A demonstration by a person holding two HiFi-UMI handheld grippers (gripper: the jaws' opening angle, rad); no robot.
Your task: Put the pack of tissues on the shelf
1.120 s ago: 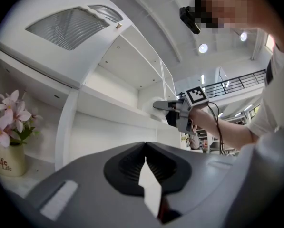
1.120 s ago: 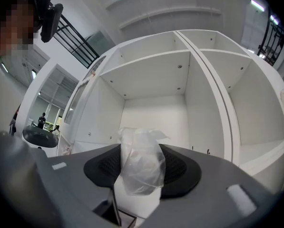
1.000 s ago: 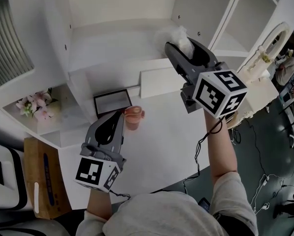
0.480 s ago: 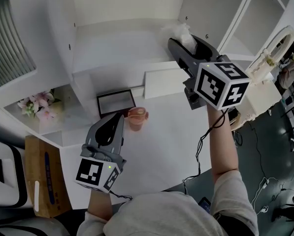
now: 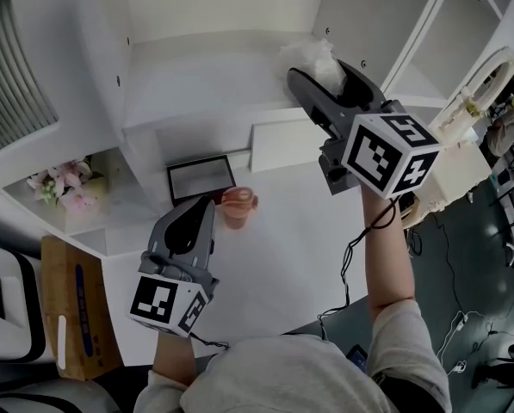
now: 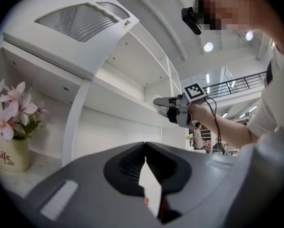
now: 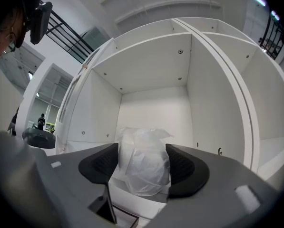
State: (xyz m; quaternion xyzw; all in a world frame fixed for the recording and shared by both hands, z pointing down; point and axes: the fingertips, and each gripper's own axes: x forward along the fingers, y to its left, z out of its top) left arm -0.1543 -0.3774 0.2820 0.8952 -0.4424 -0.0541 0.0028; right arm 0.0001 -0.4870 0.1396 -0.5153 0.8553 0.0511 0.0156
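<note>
- Head view: the right gripper (image 5: 324,77) is held high at the front edge of the shelf (image 5: 196,67), its jaws pinching the pack of tissues (image 5: 312,57). The pack is at the mouth of an open compartment, whose floor lies bare to the left and far side.
- Head view: the gripper's body covers the near part of the pack, so it may or may not be resting on the shelf board.
- Head view: the left gripper (image 5: 205,206) is low and near, over the table (image 5: 282,248). A pink cup (image 5: 237,205) stands just beside its tip, with a dark-framed tray (image 5: 201,177) on the far side of the cup and a white box (image 5: 282,143) further right.
- Left gripper view: the left gripper (image 6: 145,148) has its jaws pressed together at the tips, with nothing between them. Its body fills the lower half and hides the table. A flower pot (image 6: 8,152) is cut off at the left edge.
- Right gripper view: the pack (image 7: 144,163) stands upright between the jaws, in crinkled wrap. The compartment's side walls are well apart from the jaws. The pack's lower end is hidden behind the gripper body.
</note>
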